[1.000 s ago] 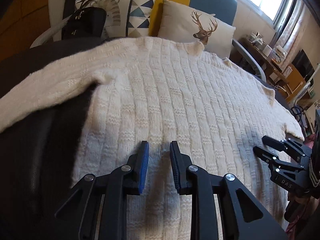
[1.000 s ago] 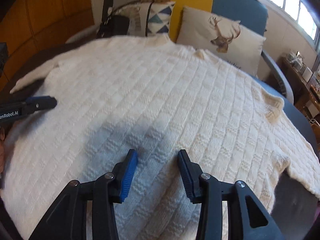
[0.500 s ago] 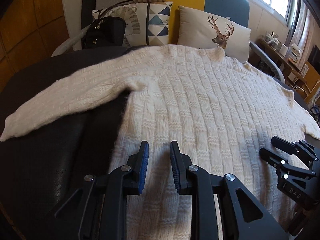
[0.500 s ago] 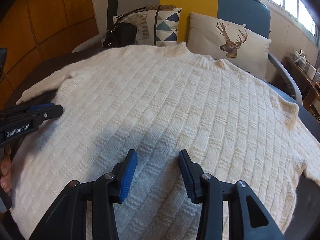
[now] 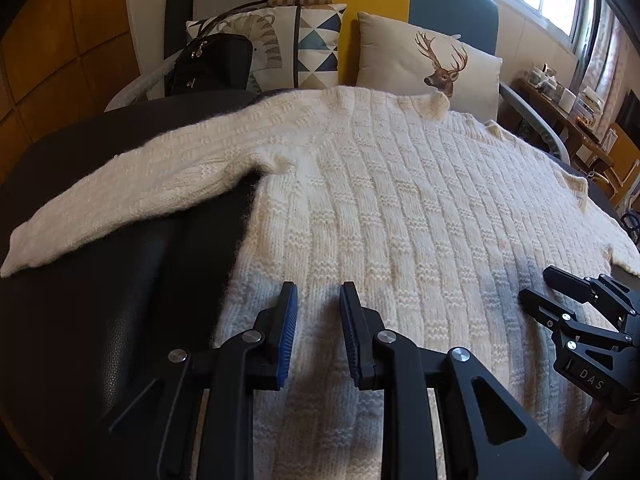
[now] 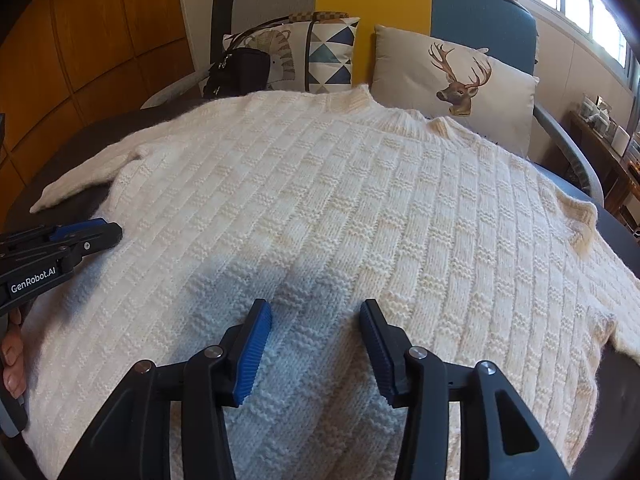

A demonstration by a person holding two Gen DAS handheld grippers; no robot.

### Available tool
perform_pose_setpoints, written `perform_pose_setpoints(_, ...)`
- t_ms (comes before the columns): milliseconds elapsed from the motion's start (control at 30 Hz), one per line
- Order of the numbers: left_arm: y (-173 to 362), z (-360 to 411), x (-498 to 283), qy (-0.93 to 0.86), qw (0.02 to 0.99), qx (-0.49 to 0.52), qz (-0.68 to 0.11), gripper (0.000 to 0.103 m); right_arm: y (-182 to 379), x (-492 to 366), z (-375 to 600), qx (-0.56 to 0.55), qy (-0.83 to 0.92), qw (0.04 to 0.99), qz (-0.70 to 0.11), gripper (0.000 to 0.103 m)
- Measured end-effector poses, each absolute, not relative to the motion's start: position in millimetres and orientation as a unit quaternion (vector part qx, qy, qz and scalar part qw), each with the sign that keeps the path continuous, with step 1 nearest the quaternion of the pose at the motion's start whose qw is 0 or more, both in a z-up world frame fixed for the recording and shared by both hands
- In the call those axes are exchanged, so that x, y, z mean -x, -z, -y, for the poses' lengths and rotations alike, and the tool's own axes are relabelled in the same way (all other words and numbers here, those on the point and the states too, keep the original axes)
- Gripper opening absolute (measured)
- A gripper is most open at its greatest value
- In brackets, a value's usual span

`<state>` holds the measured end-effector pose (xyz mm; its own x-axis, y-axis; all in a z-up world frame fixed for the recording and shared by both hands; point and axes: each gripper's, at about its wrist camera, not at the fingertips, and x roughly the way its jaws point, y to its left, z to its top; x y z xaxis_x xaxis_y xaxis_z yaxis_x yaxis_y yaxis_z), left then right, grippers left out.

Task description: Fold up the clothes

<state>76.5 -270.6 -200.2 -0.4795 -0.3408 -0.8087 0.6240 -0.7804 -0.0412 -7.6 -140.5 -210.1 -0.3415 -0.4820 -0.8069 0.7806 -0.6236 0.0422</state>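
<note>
A cream knitted sweater (image 5: 400, 208) lies flat, collar toward the sofa, on a dark leather surface (image 5: 100, 320). Its left sleeve (image 5: 140, 188) stretches out to the left over the dark surface. My left gripper (image 5: 318, 292) hovers over the hem near the sweater's left edge, jaws a little apart with nothing between them. My right gripper (image 6: 316, 308) is over the lower middle of the sweater (image 6: 340, 208); its jaws are opening and hold nothing. Each gripper shows in the other's view: the right one (image 5: 548, 284) at the right edge, the left one (image 6: 108, 232) at the left edge.
Behind the sweater stands a sofa (image 6: 400, 0) with a deer pillow (image 6: 456, 80), a patterned pillow (image 5: 304, 48) and a black bag (image 5: 212, 64). A cluttered desk (image 5: 568, 104) is at the far right. Fingers of a person's hand (image 6: 12, 356) show at the left edge.
The left wrist view has swung, so the left sleeve and sofa now show more fully. The right gripper's jaws have spread wider and it has crept slightly over the sweater.
</note>
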Motion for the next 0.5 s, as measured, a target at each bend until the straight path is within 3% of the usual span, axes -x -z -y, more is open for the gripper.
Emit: perform_pose_setpoints(500,200.0,268.3,-75.5,0.843,0.288,-0.427,-0.155,0.027,210.1,8.2,141.0,-0.416,0.801,0.394,-0.175,0.049)
